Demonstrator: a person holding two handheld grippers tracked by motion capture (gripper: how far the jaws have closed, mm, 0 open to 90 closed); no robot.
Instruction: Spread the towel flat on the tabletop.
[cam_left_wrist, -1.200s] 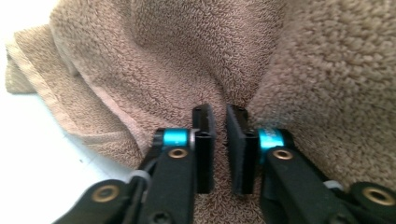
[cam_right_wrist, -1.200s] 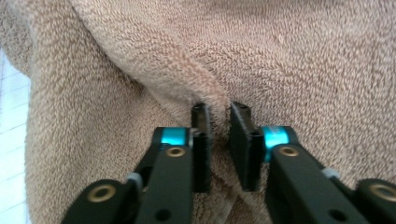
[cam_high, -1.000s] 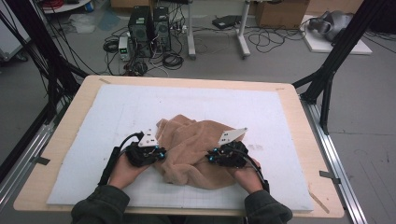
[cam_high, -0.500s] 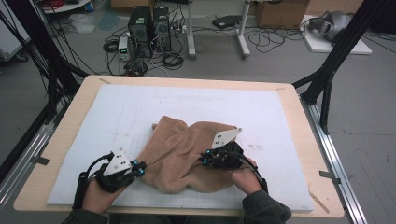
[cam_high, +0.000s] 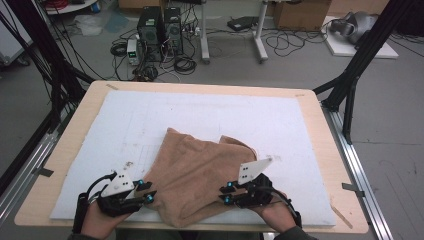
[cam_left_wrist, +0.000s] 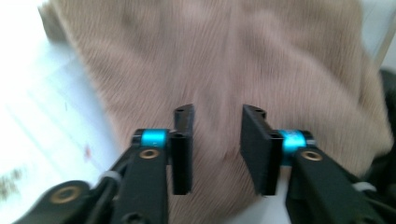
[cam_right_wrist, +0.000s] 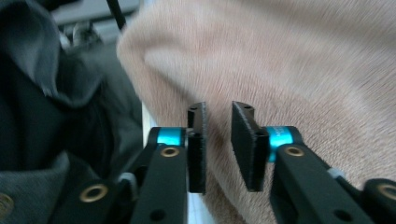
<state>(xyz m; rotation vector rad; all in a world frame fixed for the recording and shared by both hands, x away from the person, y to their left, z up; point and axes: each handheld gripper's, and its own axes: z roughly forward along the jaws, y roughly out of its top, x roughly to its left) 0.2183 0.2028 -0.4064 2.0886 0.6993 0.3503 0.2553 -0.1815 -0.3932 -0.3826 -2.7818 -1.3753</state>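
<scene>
A tan towel lies loosely folded on the white mat, reaching to the table's near edge. My left gripper sits at the towel's near-left edge. Its jaws have just been opening; in the left gripper view they stand apart over the towel with nothing pinched. My right gripper is at the towel's near-right side. Its jaws have also just been opening, and in the right gripper view a narrow gap shows the towel lying behind it, not between the pads.
The wooden table ends just in front of both hands. A dark sleeve is close beside the right gripper. Black frame posts flank the table, with computer towers and cables on the floor beyond.
The left hand has moved left and toward the near edge, drawing the towel out flatter. The right hand has pulled back toward the near edge.
</scene>
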